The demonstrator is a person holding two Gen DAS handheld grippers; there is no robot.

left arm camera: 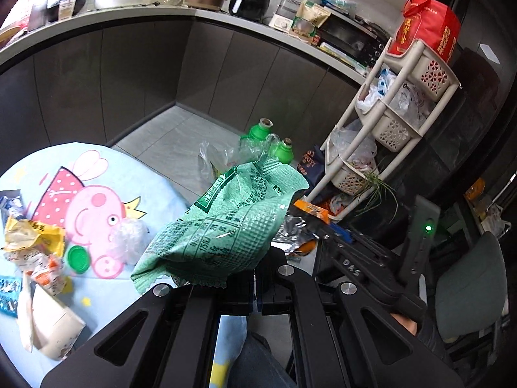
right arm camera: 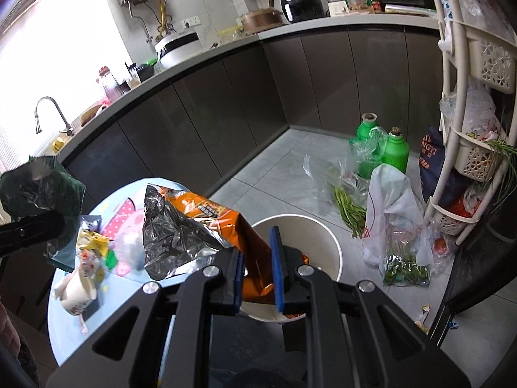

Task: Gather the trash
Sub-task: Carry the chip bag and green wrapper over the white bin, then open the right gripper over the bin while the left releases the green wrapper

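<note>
right gripper [right arm camera: 258,270]: blue pads part-closed on the orange bag [right arm camera: 206,226], held over the bin [right arm camera: 326,226] on the floor, right of the table [right arm camera: 61,333]. bag not dropped yet. some orange shows inside the bin, contents unclear.

left gripper [left arm camera: 223,283]: fingertips hidden behind the green bag [left arm camera: 223,223]; it appears clamped at the bag's lower edge, held up off the table's right edge.

left on the table [left arm camera: 106,161]: yellow wrapper [left arm camera: 32,236], green cap [left arm camera: 77,257], paper cup [left arm camera: 48,326], clear plastic [left arm camera: 127,241], blue packet [left arm camera: 9,294].

judgement: early to middle; two bags in hand, most table litter untouched.
</note>
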